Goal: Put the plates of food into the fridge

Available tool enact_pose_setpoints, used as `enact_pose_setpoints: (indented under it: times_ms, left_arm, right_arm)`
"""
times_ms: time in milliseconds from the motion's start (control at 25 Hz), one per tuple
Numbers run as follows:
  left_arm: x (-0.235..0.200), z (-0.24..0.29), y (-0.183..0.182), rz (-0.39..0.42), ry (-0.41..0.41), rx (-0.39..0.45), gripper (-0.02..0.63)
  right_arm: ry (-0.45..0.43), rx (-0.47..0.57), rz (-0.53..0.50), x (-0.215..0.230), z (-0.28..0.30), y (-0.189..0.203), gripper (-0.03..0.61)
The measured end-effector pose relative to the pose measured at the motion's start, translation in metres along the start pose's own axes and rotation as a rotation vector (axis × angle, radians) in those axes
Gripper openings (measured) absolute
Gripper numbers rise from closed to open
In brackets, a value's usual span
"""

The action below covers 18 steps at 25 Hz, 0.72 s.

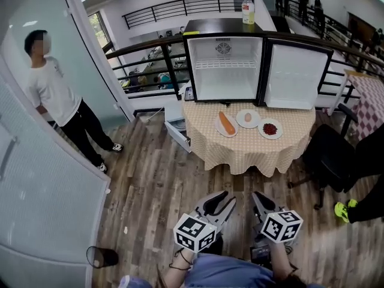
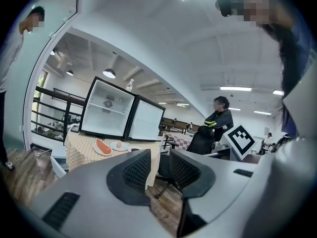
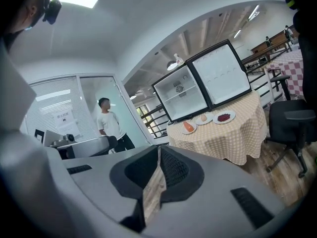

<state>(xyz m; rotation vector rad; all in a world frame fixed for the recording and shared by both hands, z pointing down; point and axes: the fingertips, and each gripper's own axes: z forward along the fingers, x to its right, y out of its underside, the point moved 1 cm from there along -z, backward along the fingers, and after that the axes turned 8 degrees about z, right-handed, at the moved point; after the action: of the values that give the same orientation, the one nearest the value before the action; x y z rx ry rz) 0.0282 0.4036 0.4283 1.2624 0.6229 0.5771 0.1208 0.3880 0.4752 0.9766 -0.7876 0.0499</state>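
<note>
A small fridge stands open and empty at the back of a round table with a checked cloth; its door swings out to the right. Three plates lie in front of it: one with a long orange food, one with an egg, one with red food. Both grippers hang over the wooden floor, well short of the table. My left gripper is open and holds nothing. My right gripper is shut, its pads meeting at the tips, empty.
A person in a white shirt stands at the left by a glass wall. At the table's right are a black office chair and another person's leg. A bottle tops the fridge. A white box sits by the table's left foot.
</note>
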Motion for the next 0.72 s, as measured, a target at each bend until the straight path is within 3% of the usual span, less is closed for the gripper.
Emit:
enact_pose_setpoints:
  times_ms: [160, 440, 720]
  left_arm:
    - [-0.067, 0.012, -0.012, 0.049, -0.021, -0.021, 0.124]
    - [-0.18, 0.032, -0.025, 0.03, -0.056, -0.027, 0.124]
    - [-0.263, 0.062, -0.031, 0.018, -0.037, -0.044, 0.124]
  right_arm:
    - [-0.006, -0.023, 0.02, -0.004, 0.062, -0.017, 0.03]
    - [0.005, -0.039, 0.039, -0.007, 0.165, -0.047, 0.031]
    - [0.08, -0.008, 0.062, 0.009, 0.224, -0.075, 0.031]
